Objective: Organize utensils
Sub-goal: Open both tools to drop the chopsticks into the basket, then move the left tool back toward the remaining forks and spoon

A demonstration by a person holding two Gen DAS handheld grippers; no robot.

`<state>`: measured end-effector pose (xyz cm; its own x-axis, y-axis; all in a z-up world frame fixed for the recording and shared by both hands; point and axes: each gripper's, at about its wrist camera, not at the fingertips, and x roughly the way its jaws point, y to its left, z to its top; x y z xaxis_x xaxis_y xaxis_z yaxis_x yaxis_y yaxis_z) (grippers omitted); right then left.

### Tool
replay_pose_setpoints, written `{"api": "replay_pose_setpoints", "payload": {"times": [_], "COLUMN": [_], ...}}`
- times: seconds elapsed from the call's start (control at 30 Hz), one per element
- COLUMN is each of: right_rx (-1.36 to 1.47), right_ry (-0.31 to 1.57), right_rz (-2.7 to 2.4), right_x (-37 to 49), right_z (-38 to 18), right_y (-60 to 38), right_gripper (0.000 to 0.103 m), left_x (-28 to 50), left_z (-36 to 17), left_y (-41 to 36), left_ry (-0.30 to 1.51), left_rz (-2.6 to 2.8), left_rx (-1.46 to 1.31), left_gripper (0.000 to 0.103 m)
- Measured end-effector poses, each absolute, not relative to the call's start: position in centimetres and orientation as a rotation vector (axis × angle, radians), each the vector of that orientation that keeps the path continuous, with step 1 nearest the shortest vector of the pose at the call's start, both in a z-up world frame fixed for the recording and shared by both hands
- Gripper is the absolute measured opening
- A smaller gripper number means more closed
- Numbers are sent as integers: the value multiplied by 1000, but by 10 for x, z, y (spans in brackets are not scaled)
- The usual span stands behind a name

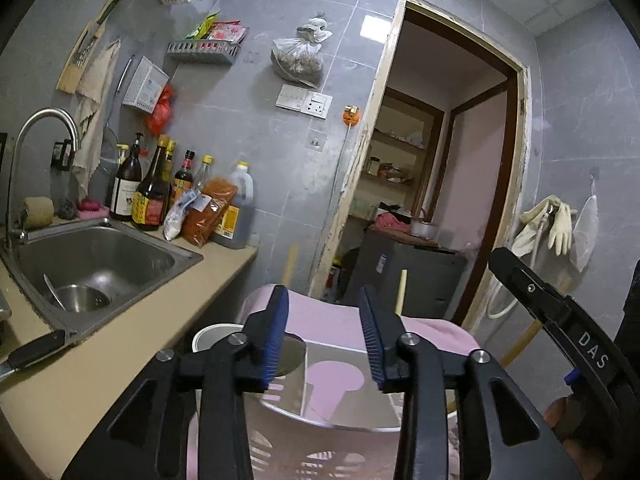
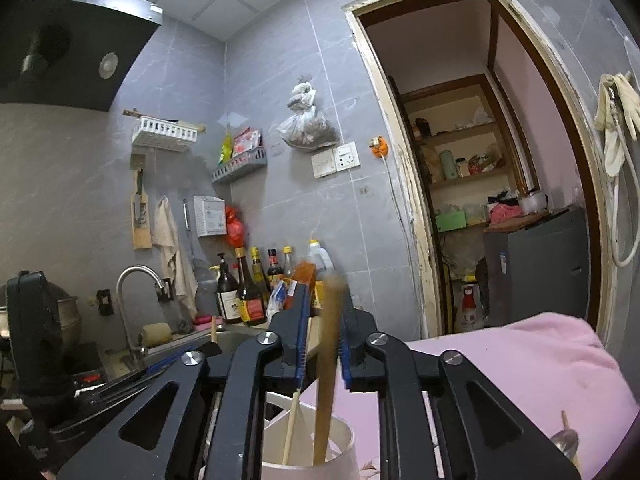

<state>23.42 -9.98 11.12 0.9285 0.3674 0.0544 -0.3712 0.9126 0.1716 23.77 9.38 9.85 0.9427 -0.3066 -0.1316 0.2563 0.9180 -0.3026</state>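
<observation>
Right wrist view: right claw points up and forward over a white cup, jaws narrowed around a brown wooden utensil handle that stands in the cup and runs up between the blue pads; handle top is motion-blurred, and contact with both pads is hard to confirm, looks pinched or nearly so. A thin pale chopstick leans in the same cup, left of the handle. The cup sits on a pink plastic stool, just off the end of the worktop. At the lower right edge of that stool lies a metal spoon-like piece, mostly cut off. Left wrist view: left claw wide open, gripping nothing, hovering above the pink stool; the white cup shows partly behind the left finger. Steel sink set in the beige worktop, with a steel bowl inside it and the tap at its far left corner. Sauce bottles and an orange spice bag crowd the worktop's far edge against the wall. A black-handled knife lies on the near left edge of the worktop. The right tool's body crosses the right side of this view.
</observation>
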Motion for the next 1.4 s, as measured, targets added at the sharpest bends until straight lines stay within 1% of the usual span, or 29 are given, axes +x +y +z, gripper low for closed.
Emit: {"api": "replay_pose_setpoints", "payload": {"times": [0.03,0.07,0.13,0.17,0.2,0.23,0.27,0.33,0.37,0.4,0.43,0.5,0.57,0.7,0.77,0.97,1.13,1.4], "right_rx": [180,179,170,165,161,162,168,176,173,169,165,141,117,93,90,58,23,-24], "right_ry": [-27,-31,-42,-49,-55,-63,-71,-81,-84,-92,-100,-113,-113,-100,-96,-71,-27,134], "right_rz": [385,388,392,392,389,383,379,370,363,356,348,322,302,251,232,203,174,135], "right_x": [232,230,225,222,220,217,213,208,205,202,198,190,184,171,164,146,140,150], "right_z": [114,115,120,123,124,127,128,130,131,132,132,131,130,127,125,116,108,88], "right_y": [-102,-104,-109,-112,-114,-119,-124,-134,-140,-147,-153,-165,-177,-201,-211,-238,-255,-280], "right_gripper": [24,25,26,28,30,38,49,56,59,63,69,75,81,91,103,103,103,102], "left_x": [237,235,230,227,224,221,217,212,209,206,202,194,187,175,171,162,159,167], "left_z": [101,103,109,112,115,119,122,128,131,134,136,139,140,139,137,127,114,83], "left_y": [94,94,95,95,95,95,94,92,90,87,82,74,65,43,32,2,-24,-59], "left_ry": [183,187,179,170,162,153,146,137,131,123,112,91,73,61,66,118,209,405], "left_rz": [-297,-300,-304,-306,-309,-311,-315,-320,-321,-320,-315,-306,-309,-340,-352,-403,-432,-460], "left_rx": [-292,-299,-307,-311,-316,-322,-327,-329,-323,-315,-300,-273,-250,-207,-191,-159,-119,-76], "left_gripper": [35,37,47,50,57,64,67,77,79,84,92,101,101,101,101,101,101,101]}}
